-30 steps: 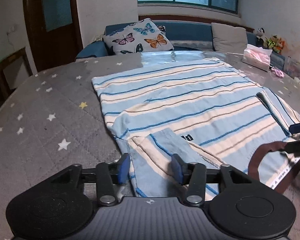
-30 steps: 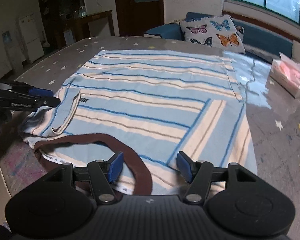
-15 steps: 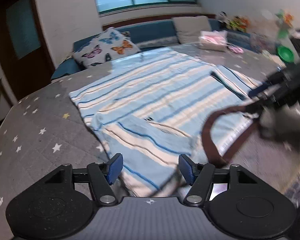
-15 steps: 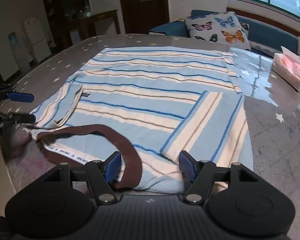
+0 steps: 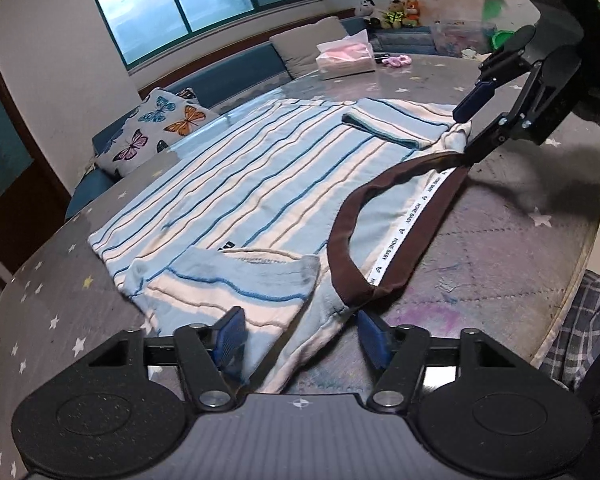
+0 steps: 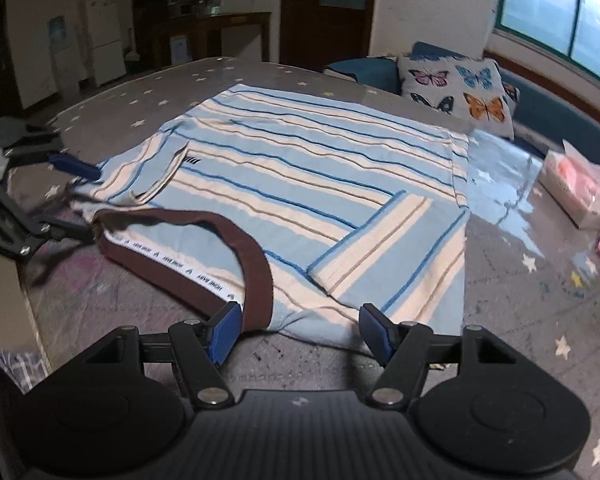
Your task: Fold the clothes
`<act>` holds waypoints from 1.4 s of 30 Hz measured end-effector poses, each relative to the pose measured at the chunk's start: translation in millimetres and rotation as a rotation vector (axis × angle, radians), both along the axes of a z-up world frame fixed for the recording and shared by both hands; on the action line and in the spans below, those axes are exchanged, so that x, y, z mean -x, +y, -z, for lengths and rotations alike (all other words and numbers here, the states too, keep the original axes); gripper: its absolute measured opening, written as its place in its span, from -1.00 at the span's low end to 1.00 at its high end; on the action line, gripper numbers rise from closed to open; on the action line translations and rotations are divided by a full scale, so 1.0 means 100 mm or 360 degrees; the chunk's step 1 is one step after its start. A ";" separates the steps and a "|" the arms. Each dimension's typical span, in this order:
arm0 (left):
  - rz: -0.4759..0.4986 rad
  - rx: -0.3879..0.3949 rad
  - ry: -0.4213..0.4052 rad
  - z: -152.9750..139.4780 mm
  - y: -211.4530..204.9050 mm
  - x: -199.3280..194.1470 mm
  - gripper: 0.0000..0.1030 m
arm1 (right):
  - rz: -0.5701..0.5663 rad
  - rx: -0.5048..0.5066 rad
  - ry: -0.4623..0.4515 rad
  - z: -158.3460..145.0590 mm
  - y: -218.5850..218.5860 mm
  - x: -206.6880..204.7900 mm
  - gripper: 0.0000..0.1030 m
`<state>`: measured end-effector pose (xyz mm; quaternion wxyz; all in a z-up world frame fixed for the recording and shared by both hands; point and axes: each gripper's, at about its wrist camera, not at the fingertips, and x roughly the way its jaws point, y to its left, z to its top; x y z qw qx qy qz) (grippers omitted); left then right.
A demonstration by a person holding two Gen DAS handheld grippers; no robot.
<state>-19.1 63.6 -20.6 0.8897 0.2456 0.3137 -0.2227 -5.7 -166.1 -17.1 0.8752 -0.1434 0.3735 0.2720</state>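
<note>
Item: striped shirt (image 5: 260,184), pale blue and cream with dark blue lines, brown collar (image 5: 342,248). It lies flat on the grey star-print table cover (image 5: 48,308), both sleeves folded in over the body, neckline toward me.

My left gripper (image 5: 300,334): jaws apart and closing, the shoulder edge of the shirt and its folded sleeve (image 5: 236,280) between the blue pads, which are not pressing the cloth.

My right gripper (image 6: 300,330): jaws apart, the near shoulder edge of the shirt between them, the collar just beside the left pad; nothing gripped. Its folded sleeve (image 6: 384,248) lies just ahead.

Also on the table: pink tissue pack (image 6: 580,188), far side. Beyond the table: butterfly cushion (image 6: 456,90) on a blue sofa (image 6: 556,120).
</note>
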 end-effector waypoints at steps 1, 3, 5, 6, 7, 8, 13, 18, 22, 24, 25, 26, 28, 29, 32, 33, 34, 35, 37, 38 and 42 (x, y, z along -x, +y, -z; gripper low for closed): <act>-0.0001 0.0003 0.0007 0.01 0.00 -0.02 -0.05 | -0.0017 0.0017 -0.0007 0.00 0.00 0.02 0.30; -0.0013 0.0025 0.0013 0.02 0.02 -0.03 -0.36 | -0.0044 0.0054 -0.0017 0.01 0.01 0.05 0.31; -0.0044 0.0055 0.0010 0.00 0.04 -0.05 -0.76 | -0.0064 0.0095 -0.0032 0.03 0.01 0.07 0.31; -0.0061 0.0078 0.0014 -0.02 0.05 -0.06 -0.79 | -0.0067 0.0118 -0.0040 0.04 0.01 0.07 0.31; -0.0078 0.0104 0.0017 -0.04 0.08 -0.08 -0.84 | -0.0067 0.0134 -0.0047 0.05 0.00 0.07 0.31; -0.0093 0.0116 0.0013 -0.07 0.08 -0.09 -0.87 | -0.0067 0.0143 -0.0058 0.05 -0.01 0.06 0.31; -0.0160 0.0213 0.0020 -0.21 0.16 -0.25 -0.90 | -0.0089 0.0186 -0.0100 0.07 0.01 0.00 0.31; -0.0228 0.0265 0.0045 -0.29 0.24 -0.48 -0.91 | -0.0149 0.0235 -0.0135 0.13 0.08 -0.06 0.27; -0.0228 0.0256 0.0076 -0.25 0.23 -0.54 -0.91 | -0.0138 0.0225 -0.0156 0.16 0.07 -0.16 0.22; -0.0215 0.0244 0.0084 -0.23 0.23 -0.50 -0.91 | -0.0103 0.0224 -0.0161 0.16 0.03 -0.23 -0.02; -0.0206 0.0234 0.0083 -0.23 0.22 -0.47 -0.91 | -0.0080 0.0214 -0.0151 0.16 0.01 -0.28 -0.05; -0.0194 0.0223 0.0074 -0.23 0.21 -0.43 -0.88 | -0.0070 0.0192 -0.0132 0.16 -0.02 -0.31 -0.08; -0.0186 0.0196 0.0061 -0.23 0.21 -0.36 -0.82 | -0.0085 0.0154 -0.0103 0.17 -0.06 -0.35 -0.19; -0.0188 0.0173 0.0053 -0.22 0.20 -0.32 -0.80 | -0.0098 0.0150 -0.0102 0.17 -0.07 -0.34 -0.27; -0.0173 0.0108 0.0040 -0.19 0.18 -0.21 -0.67 | -0.0124 0.0154 -0.0101 0.18 -0.06 -0.32 -0.48; -0.0164 0.0086 0.0035 -0.18 0.17 -0.17 -0.60 | -0.0113 0.0165 -0.0102 0.18 -0.04 -0.31 -0.59; -0.0157 0.0055 0.0023 -0.16 0.16 -0.13 -0.39 | -0.0099 0.0169 -0.0101 0.17 -0.04 -0.31 -0.68; -0.0149 0.0025 0.0008 -0.14 0.15 -0.09 -0.26 | -0.0084 0.0165 -0.0097 0.17 -0.04 -0.32 -0.81; -0.0131 -0.0030 -0.0019 -0.11 0.14 -0.04 -0.25 | -0.0056 0.0141 -0.0087 0.16 -0.06 -0.33 -0.82; -0.0125 -0.0048 -0.0024 -0.10 0.13 -0.02 -0.25 | -0.0051 0.0134 -0.0088 0.16 -0.06 -0.32 -0.83; -0.0091 -0.0131 -0.0045 -0.03 0.11 0.02 -0.27 | -0.0005 0.0107 -0.0108 0.14 -0.07 -0.28 -0.88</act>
